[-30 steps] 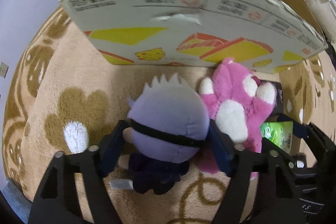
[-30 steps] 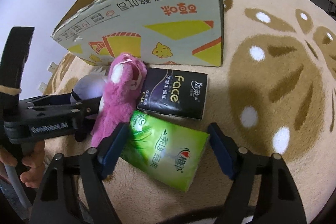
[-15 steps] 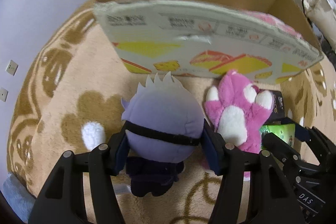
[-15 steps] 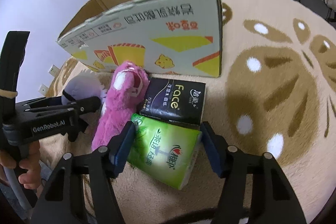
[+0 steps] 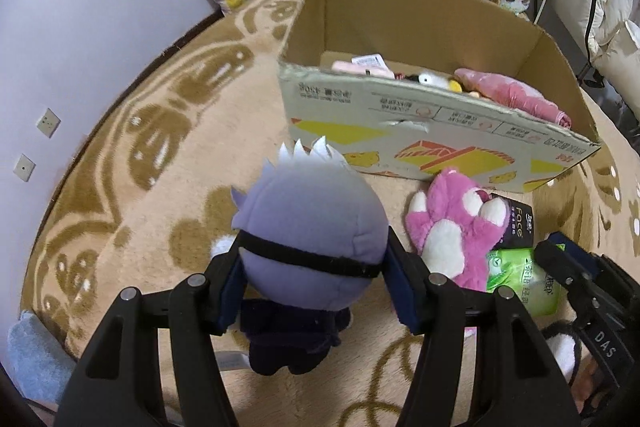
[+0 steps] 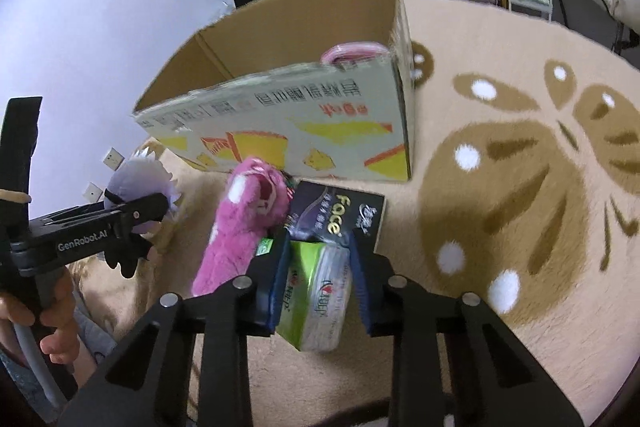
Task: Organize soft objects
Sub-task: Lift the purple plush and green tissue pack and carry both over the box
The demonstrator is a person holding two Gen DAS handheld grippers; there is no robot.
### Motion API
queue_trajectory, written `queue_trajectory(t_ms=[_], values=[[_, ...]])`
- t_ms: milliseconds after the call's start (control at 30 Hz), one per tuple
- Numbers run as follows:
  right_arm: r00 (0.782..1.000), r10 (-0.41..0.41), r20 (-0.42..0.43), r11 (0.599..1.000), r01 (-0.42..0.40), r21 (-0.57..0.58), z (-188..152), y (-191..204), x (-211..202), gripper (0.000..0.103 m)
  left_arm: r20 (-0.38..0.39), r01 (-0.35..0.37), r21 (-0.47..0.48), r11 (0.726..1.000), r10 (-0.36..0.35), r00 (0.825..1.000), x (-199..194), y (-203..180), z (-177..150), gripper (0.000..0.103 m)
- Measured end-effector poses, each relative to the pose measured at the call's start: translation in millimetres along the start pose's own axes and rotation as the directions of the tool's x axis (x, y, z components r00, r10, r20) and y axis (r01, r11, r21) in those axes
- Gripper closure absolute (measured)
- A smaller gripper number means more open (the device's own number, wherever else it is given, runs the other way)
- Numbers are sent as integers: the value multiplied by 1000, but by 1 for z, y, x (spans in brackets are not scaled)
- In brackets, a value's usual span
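Left gripper (image 5: 314,283) is clamped on the purple doll (image 5: 312,247), our pads squeezing both sides of its head at the black band; doll hangs lifted off the rug (image 5: 140,227), in front of the cardboard box (image 5: 400,143). Right gripper (image 6: 318,271) is closed on the green tissue pack (image 6: 316,299), gripped by its sides and tilted on edge. Pink plush (image 6: 244,223) lies on the rug between our two grippers, its top near the box's front wall. Black tissue pack (image 6: 340,215) lies flat just beside it, below the box corner. Box already holds a pink cloth (image 5: 516,95) and other small soft items.
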State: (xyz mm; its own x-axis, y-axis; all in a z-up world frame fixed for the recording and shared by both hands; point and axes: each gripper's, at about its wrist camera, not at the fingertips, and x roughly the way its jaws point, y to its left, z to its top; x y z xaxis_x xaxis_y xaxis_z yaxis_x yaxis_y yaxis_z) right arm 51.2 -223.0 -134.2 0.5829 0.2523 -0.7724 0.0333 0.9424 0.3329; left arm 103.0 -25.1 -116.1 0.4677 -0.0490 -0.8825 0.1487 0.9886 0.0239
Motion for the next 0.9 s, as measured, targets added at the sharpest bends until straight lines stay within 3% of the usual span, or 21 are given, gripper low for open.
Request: queue_trajectory(t_ms=[500,900], values=[[989,-4,148,999,9,-34,11,18,-50,77,186,-57,24,998,51,981,-52,8,12,43],[959,-12,282,996,36,-80,31,29,-100,77,297,-94,59,994,73,952,-85,4,26,43]])
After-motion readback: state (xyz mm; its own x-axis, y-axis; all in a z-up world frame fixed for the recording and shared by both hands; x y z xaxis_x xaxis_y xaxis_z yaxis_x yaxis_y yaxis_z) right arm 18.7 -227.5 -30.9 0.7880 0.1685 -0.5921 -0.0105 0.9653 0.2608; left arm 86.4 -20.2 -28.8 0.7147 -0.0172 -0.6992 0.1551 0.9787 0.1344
